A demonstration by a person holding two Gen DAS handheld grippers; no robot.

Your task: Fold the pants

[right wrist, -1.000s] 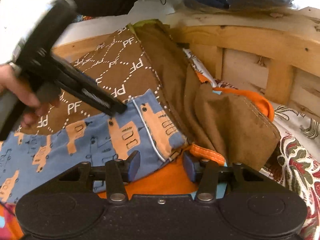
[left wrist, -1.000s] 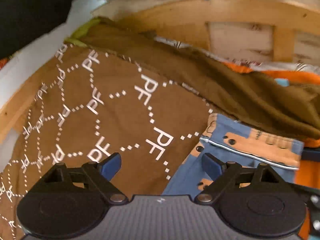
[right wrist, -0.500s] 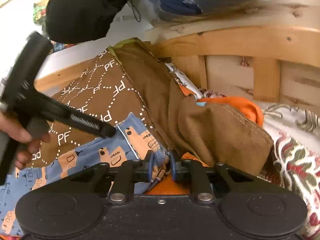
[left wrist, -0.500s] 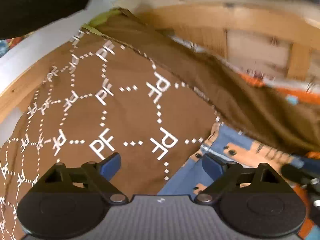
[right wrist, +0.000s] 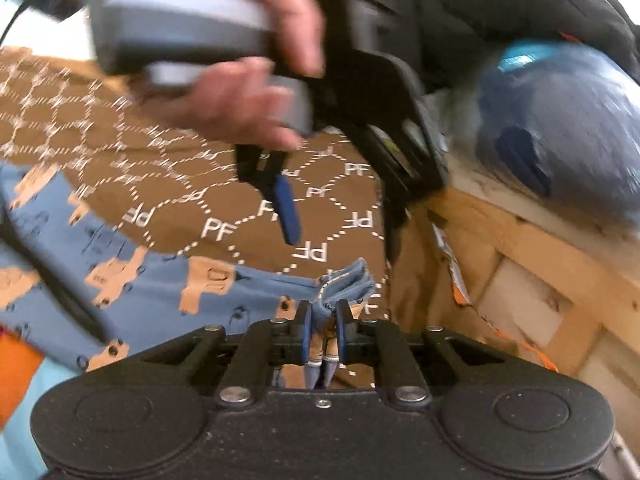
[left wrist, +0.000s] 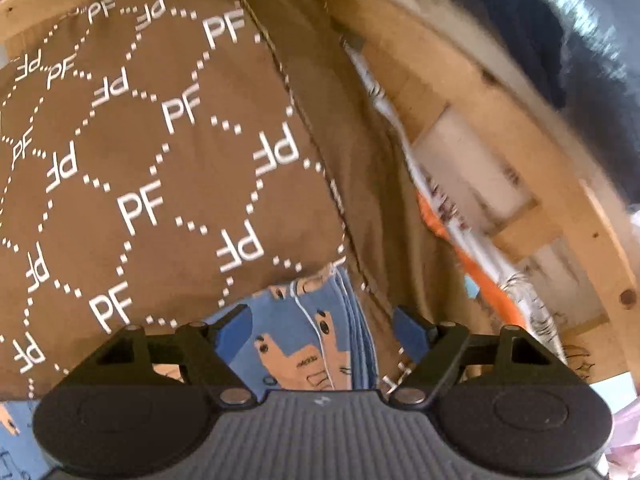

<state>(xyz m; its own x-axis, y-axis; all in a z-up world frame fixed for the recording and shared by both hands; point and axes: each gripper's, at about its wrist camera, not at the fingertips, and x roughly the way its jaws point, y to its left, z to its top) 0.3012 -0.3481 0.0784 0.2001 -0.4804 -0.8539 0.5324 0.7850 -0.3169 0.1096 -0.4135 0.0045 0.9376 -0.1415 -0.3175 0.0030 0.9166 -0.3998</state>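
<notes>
Pinching a bunched corner of the blue pants [right wrist: 224, 300] beside the brown PF cloth [left wrist: 168, 152], the right gripper [right wrist: 321, 334] anchors the fold, apparently, while the left gripper [left wrist: 324, 334] hovers above, fingers spread, ready to grab.

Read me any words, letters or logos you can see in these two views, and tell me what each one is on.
"PF": white letters repeated inside dotted hexagons all over the brown fabric, some mirrored.
Small dark marks on the blue pants with orange vehicle prints: too small and blurred to read.
Small white mark on the left tool's grey body: unreadable.
</notes>
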